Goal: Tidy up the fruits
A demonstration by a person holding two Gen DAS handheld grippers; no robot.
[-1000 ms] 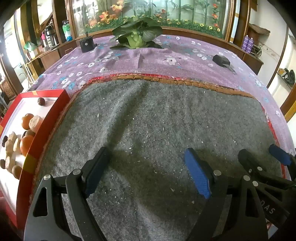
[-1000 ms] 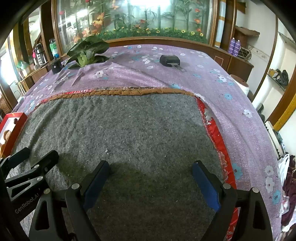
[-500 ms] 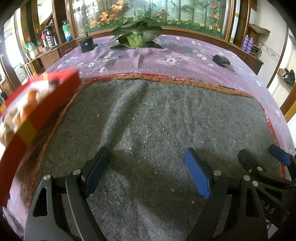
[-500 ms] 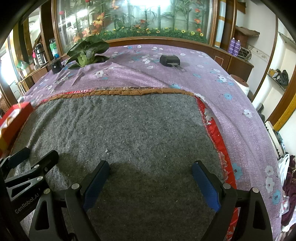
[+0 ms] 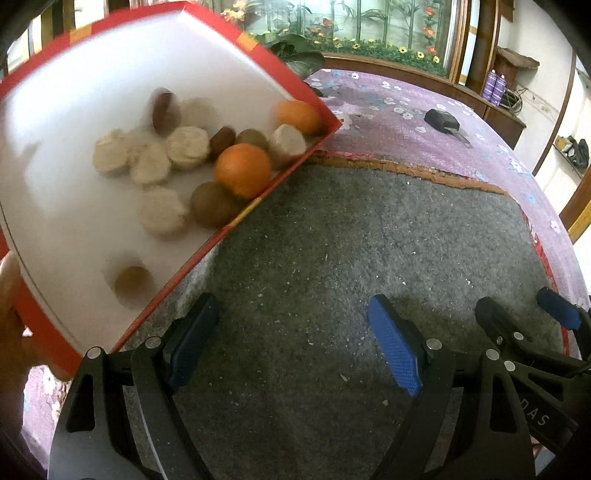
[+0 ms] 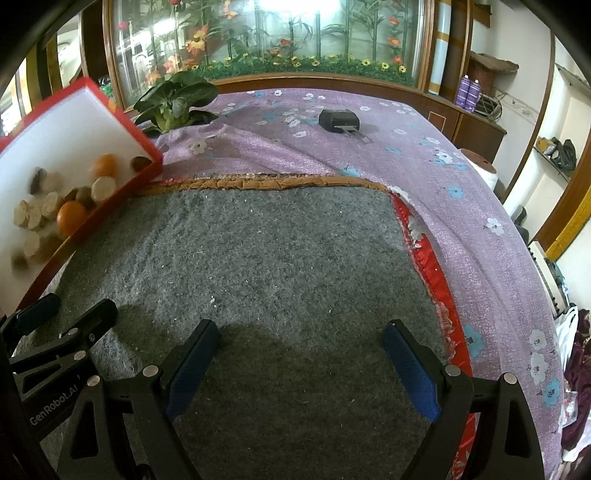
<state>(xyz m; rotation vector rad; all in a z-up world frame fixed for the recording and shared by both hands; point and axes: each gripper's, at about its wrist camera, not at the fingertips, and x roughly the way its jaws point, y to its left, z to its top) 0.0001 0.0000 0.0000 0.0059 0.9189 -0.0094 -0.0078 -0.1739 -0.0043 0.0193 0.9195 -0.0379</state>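
Nearest the cameras, two black handheld grippers with blue finger pads sit side by side low over a grey felt mat. The left gripper has its fingers spread wide apart with nothing between them, and the right gripper is likewise spread wide and empty. At the near left edge, part of a person's hand grips the corner of a red-rimmed box with a white inside. The box is tilted steeply above the left side of the mat, its lower rim close to the felt. The fruits have gathered against that lower rim: a bright orange beside a brown kiwi, a second orange near the box's far corner, and several pale round pieces and small dark brown ones, some blurred. Beyond the mat lies a purple cloth printed with white and blue flowers. On it, far off, rest a small black device and, to the left, a leafy green plant. Behind these runs a wooden-framed glass panel showing bamboo and flowers.
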